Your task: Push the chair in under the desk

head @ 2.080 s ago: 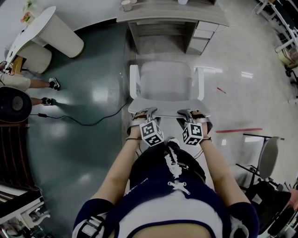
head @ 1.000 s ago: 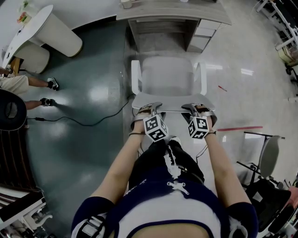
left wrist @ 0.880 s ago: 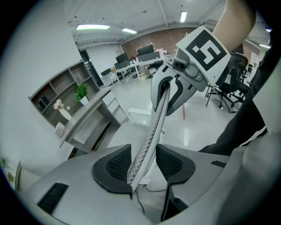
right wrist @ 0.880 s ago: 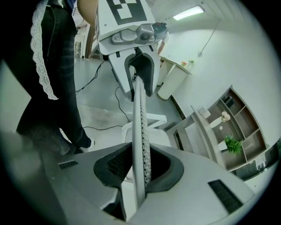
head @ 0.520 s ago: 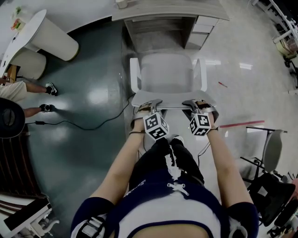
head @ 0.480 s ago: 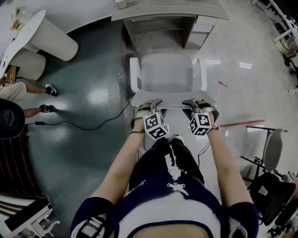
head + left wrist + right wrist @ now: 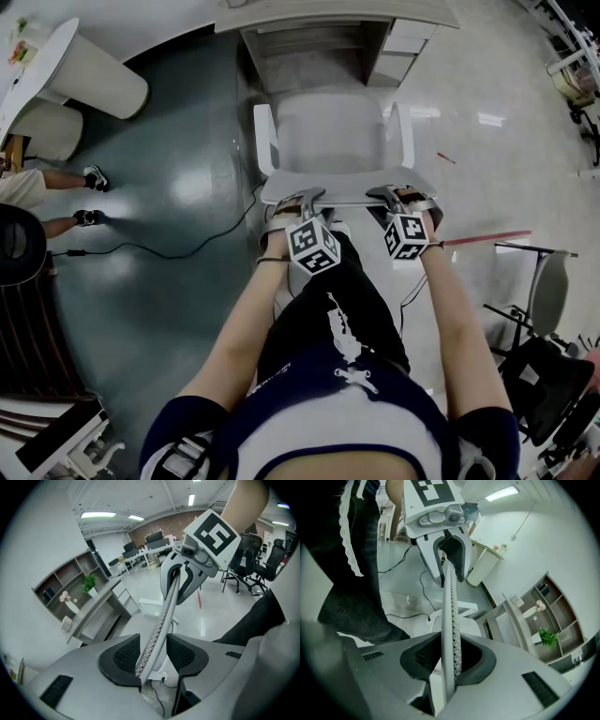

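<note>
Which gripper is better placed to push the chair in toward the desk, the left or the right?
Neither clearly: left gripper and right gripper both clamp the chair backrest's top edge, facing the desk. Push with both.

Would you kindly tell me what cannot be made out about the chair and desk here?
- Chair base: head view, hidden beneath the chair itself.
- Desk top: head view, cut off by the upper edge.
- Bystander: head view, cut off by the left edge.

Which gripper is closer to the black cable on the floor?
Left. The left gripper clamps the chair back at its left end, toward the cable; the right gripper clamps its right end.
</note>
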